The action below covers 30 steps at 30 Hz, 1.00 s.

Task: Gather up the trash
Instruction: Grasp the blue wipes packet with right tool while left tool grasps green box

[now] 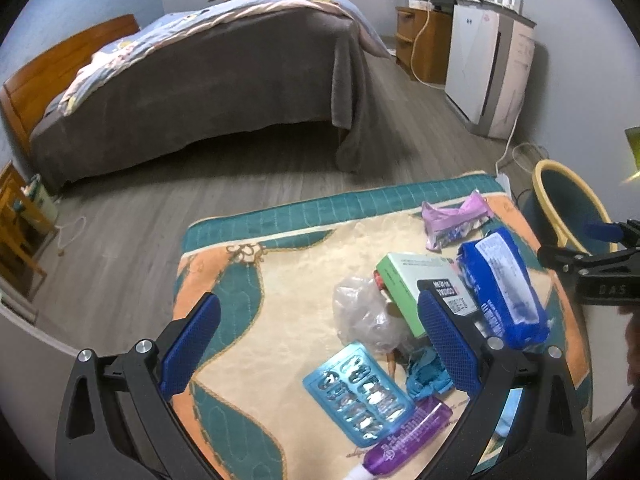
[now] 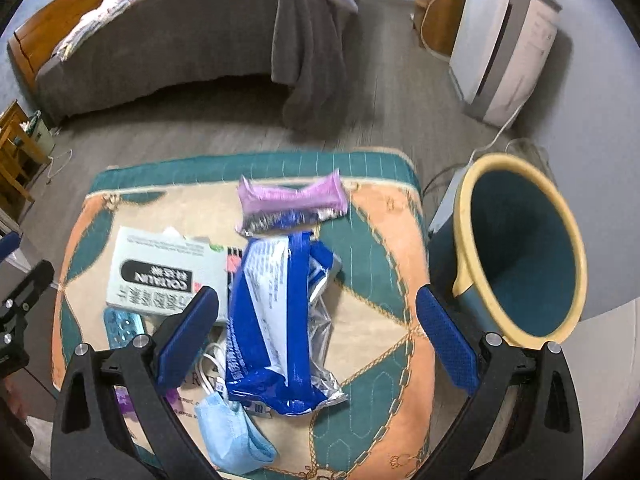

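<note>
Trash lies on a patterned cloth-covered table (image 1: 280, 280) (image 2: 380, 240): a blue foil wrapper (image 1: 504, 284) (image 2: 276, 320), a purple wrapper (image 1: 452, 216) (image 2: 292, 200), a medicine box (image 1: 416, 284) (image 2: 168, 276), a clear plastic bag (image 1: 364, 312), a blue blister pack (image 1: 360, 392) (image 2: 122, 326), a purple tube (image 1: 408, 436) and a blue face mask (image 2: 232, 432). A teal bin with a yellow rim (image 2: 520, 248) (image 1: 568, 204) stands right of the table. My left gripper (image 1: 316, 344) is open above the clear bag. My right gripper (image 2: 316, 340) is open over the blue wrapper.
A bed with a grey cover (image 1: 192, 72) stands beyond the table across a wood floor. A white appliance (image 1: 492, 68) and a wooden nightstand (image 1: 420, 40) stand by the right wall, with a white cable on the floor. Wooden furniture (image 1: 16, 232) is at the left.
</note>
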### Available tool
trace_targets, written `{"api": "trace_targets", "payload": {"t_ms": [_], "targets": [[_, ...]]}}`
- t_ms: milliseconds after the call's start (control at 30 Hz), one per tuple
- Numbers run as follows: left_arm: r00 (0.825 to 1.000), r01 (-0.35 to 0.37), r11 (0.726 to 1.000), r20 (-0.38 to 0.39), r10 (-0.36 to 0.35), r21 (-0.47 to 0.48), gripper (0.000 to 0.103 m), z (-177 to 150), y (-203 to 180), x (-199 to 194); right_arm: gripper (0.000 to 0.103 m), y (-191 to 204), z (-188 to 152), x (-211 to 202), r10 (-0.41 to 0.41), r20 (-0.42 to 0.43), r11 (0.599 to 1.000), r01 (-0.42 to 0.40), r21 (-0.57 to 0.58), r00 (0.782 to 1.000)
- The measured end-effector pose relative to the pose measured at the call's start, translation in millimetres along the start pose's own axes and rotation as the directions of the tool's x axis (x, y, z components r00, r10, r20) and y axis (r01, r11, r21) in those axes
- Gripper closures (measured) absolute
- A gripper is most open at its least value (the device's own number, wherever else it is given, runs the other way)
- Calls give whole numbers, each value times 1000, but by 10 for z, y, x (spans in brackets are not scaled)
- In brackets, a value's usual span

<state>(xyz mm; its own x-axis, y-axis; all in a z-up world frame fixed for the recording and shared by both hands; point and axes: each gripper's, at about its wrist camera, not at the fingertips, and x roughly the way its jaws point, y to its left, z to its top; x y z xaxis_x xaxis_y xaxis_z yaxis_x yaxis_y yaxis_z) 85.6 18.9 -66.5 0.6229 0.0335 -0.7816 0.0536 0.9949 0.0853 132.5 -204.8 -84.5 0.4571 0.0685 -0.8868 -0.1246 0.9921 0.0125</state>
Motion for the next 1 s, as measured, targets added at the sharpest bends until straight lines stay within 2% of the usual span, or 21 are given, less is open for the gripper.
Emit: {"api": "trace_targets", "payload": {"t_ms": [133,333,367,400,433,467,500,600,667,867,1000], "targets": [[999,-12,1000,-31,12,3,5,1,-19,101,7,-1,-47,166,19,-56,1000,-19,7,998],[998,-3,1000,-62,3,-6,5,14,-44,239,24,94,-127,401,27,-146,999,-32,-30,989],[998,0,1000,-67,0,0,5,15,-72,262,33,109,-147,451,34,-168,999,-40,-34,985],[997,5,1000,-73,-4,9,5,15,-107,287,50,112,-161,488,40,-190,998,-48,-36,981],[997,7,1000,-81,-6,20,5,12,-144,310,61,115,-172,522,48,-210,998,-56,-36,977],[996,9,1000,-87,-7,28,5,10,-175,332,77,116,-188,547,55,-232,997,-65,-35,971],[996,11,999,-90,-8,34,5,10,-204,350,79,117,-193,546,64,-239,997,-73,-29,969],[994,35,998,-107,-30,47,5,17,-287,423,83,102,-146,459,58,-221,997,-68,-41,974],[993,47,998,-114,-41,48,6,27,-328,458,84,84,-119,374,30,-194,997,-44,-68,981],[989,103,994,-109,-98,34,8,135,-404,526,84,-100,19,92,25,-106,998,-31,-56,994],[983,127,992,-134,-123,21,12,158,-458,621,84,-172,58,79,36,-97,998,-41,-45,995]]}}
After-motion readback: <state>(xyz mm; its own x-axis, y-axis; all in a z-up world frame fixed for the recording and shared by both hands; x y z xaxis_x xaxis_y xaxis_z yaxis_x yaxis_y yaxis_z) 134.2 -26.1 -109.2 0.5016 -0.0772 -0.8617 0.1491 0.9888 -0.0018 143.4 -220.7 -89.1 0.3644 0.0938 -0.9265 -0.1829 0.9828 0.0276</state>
